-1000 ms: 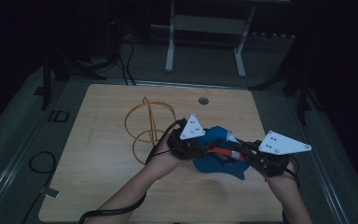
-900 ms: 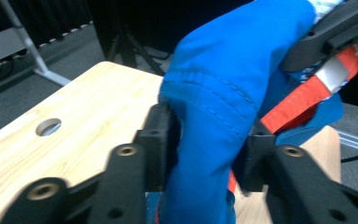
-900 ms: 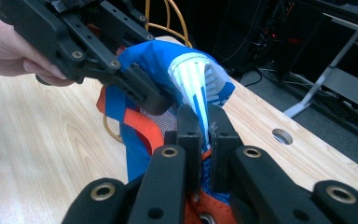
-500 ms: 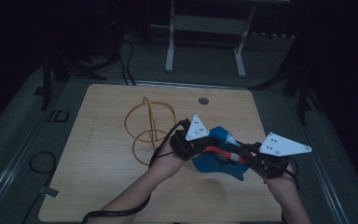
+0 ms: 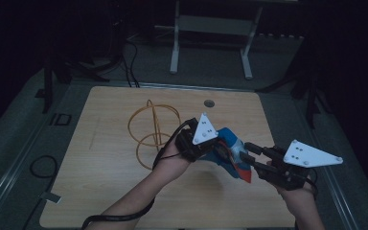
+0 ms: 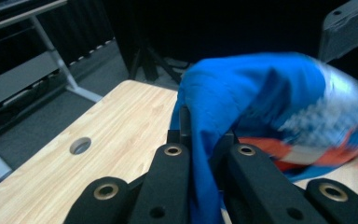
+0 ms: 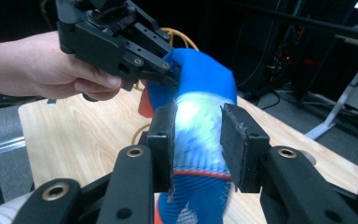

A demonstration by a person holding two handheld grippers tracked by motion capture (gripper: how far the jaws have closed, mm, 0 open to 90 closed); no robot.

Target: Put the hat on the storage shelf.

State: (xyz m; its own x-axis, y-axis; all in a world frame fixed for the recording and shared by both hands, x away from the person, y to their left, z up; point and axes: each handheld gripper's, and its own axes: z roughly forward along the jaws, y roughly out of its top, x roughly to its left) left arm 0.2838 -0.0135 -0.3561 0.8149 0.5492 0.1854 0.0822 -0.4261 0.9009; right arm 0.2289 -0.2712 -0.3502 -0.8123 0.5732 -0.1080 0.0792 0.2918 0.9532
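Right tongs (image 7: pixel 196 140) just opened, sock (image 7: pixel 200 116) between

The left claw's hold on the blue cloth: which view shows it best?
The left gripper view: the left claw is shut on a fold of the blue cloth, pinched between its jaws. The right gripper view shows that claw gripping the cloth's top edge from farther off. The high view shows both hands meeting at the cloth, with little detail.

- Blue, white and orange knitted cloth sock (image 7: pixel 200 140): soft, matt, finely ribbed.
- Pale wood-grain table top (image 5: pixel 110 158): smooth, low sheen.
- Orange wire ring frame (image 5: pixel 152 132): thin, smooth.
- Black plastic gripper pads (image 7: pixel 235 140): matt, rough-faced.
- Brass-coloured metal rivets (image 6: pixel 173 150): shiny.
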